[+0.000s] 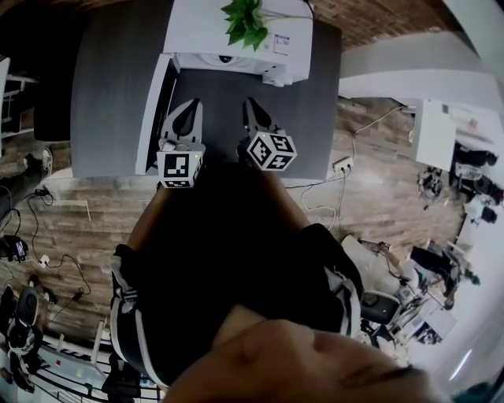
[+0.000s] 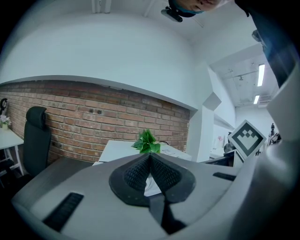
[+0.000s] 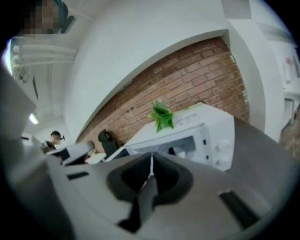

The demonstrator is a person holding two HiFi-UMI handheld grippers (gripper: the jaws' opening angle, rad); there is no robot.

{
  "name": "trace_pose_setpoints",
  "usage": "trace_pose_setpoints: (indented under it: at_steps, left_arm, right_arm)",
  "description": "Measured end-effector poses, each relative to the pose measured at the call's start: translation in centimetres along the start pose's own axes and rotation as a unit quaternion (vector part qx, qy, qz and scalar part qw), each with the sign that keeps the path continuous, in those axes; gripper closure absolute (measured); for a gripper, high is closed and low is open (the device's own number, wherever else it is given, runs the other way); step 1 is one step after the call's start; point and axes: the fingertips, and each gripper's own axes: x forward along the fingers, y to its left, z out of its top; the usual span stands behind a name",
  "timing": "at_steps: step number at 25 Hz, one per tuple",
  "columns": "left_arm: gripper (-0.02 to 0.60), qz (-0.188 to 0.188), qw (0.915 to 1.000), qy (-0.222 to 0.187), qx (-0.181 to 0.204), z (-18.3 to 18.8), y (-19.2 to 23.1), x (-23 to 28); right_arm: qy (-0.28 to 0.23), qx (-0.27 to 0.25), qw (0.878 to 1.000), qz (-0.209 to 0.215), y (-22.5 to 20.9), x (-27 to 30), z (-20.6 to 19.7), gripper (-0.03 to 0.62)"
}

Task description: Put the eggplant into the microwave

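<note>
Ahead of both grippers, on the dark grey tabletop (image 1: 110, 79), stands the white box-shaped microwave oven (image 1: 236, 31), its white door (image 1: 151, 118) swung open toward the left gripper (image 1: 189, 112). In the right gripper view a small dark shape (image 3: 176, 151) shows inside the open cavity, beyond the jaw tips and well apart from them. It is too small to tell whether it is the eggplant, or which way its long axis runs. The left gripper and the right gripper (image 1: 252, 109) are held side by side close before the person's body, both pointing forward at the oven, with their marker cubes nearest the person. The left one lies just beside the open door's inner face, the right one before the cavity. Each gripper's jaws are pressed together at the tips with nothing between them. A green leafy plant (image 1: 248, 22) sits on the oven's top, beyond both pairs of tips.
</note>
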Motion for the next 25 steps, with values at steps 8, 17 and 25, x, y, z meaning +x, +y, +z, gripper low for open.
trace_pose_setpoints:
  at_steps: [8, 17, 25]
  left_arm:
    - [0.545, -0.003, 1.0, 0.0, 0.002, 0.21, -0.39, -0.06]
    - [0.545, -0.002, 1.0, -0.003, 0.002, 0.3, -0.39, -0.03]
    - [0.545, -0.004, 1.0, -0.002, 0.001, 0.23, -0.39, 0.06]
  right_arm:
    - [-0.006, -0.003, 1.0, 0.006, 0.39, -0.75, 0.43, 0.559]
    - [-0.005, -0.006, 1.0, 0.011, 0.55, -0.82, 0.42, 0.56]
    - [-0.006, -0.002, 1.0, 0.012, 0.44, -0.75, 0.43, 0.562]
